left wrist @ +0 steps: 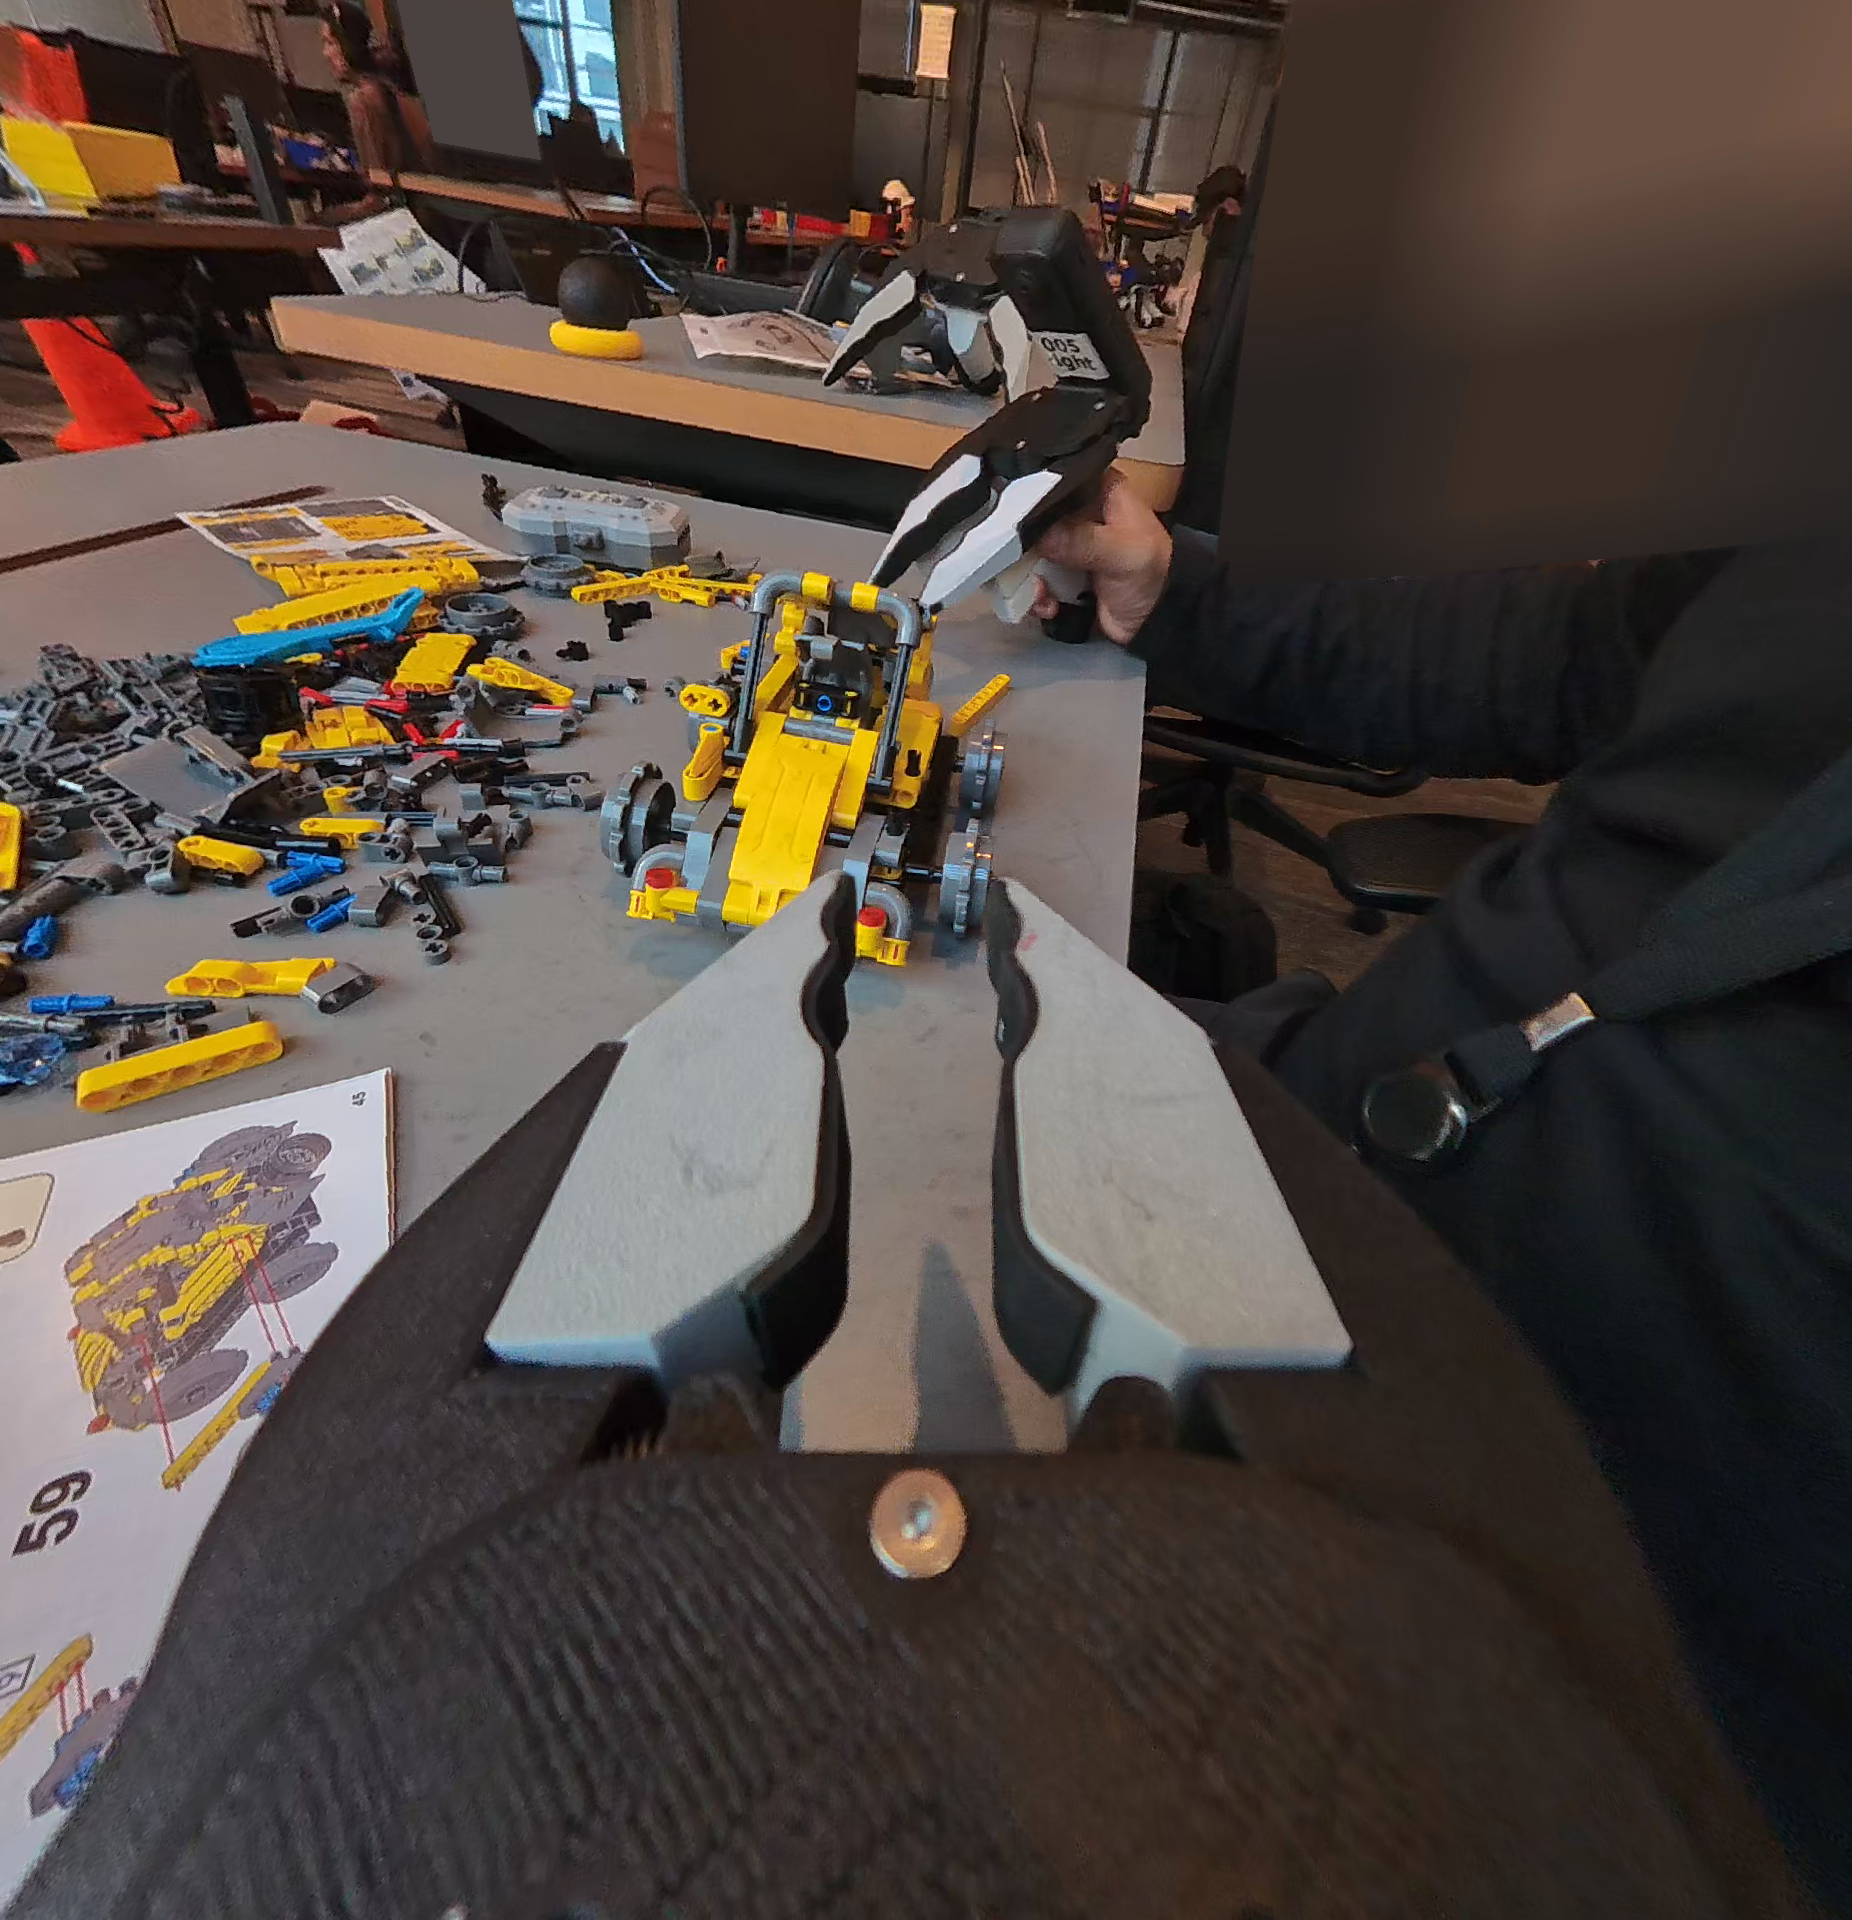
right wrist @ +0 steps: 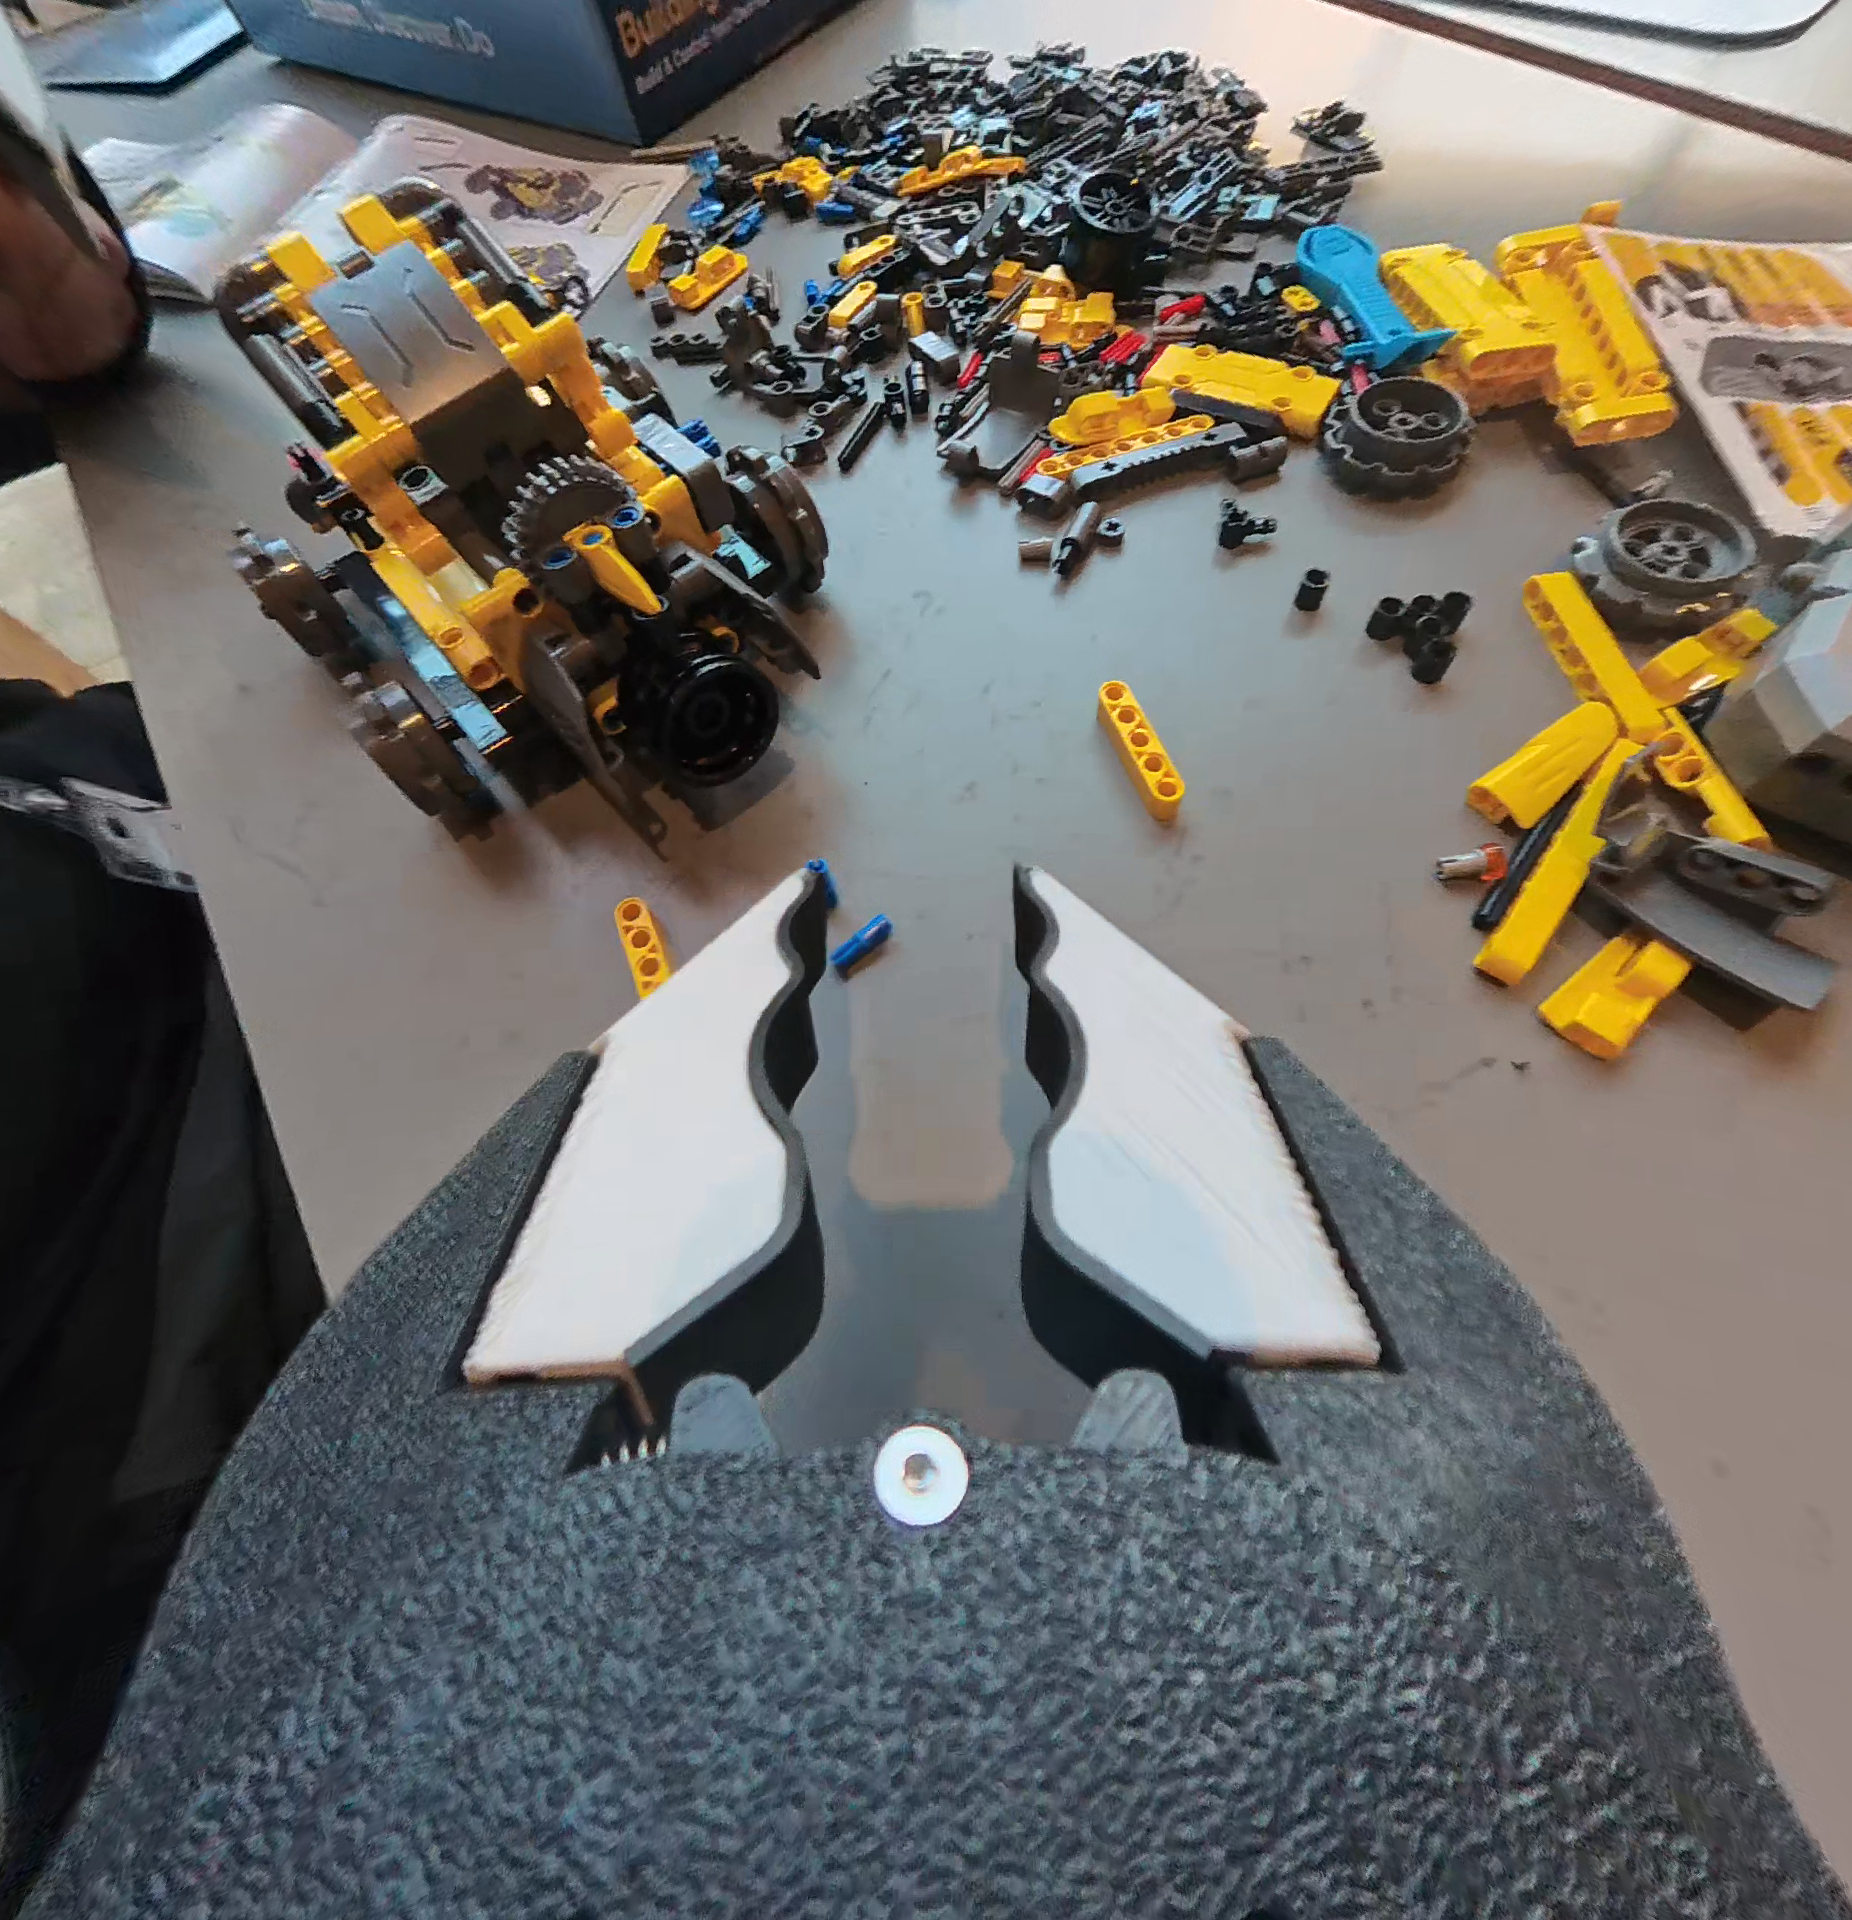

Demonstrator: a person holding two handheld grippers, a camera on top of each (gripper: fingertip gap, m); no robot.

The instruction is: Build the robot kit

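A half-built yellow and grey brick vehicle (left wrist: 797, 769) stands near the table's right edge; it also shows in the right wrist view (right wrist: 506, 499). My left gripper (left wrist: 922, 899) is open and empty, its tips just in front of the vehicle's front end. My right gripper (right wrist: 917, 883) is open and empty, hovering above two small blue pins (right wrist: 857, 943) and a short yellow beam (right wrist: 641, 940). In the left wrist view the right gripper (left wrist: 906, 592) sits behind the vehicle's roll cage, held by a hand (left wrist: 1104, 551). A longer yellow beam (right wrist: 1140, 750) lies ahead of it.
A big pile of loose yellow, black and grey parts (right wrist: 1057, 260) covers the table, with a blue piece (right wrist: 1358, 301), grey wheels (right wrist: 1400, 421) and a grey block (left wrist: 595, 520). An open instruction booklet (left wrist: 174, 1351) lies at front left. A dark box (right wrist: 548, 52) stands at the far side. My left tips are about 40 centimeters from the blue piece (right wrist: 1358, 301), my right tips only 25 centimeters. Look for it in the left wrist view (left wrist: 330, 631) too.
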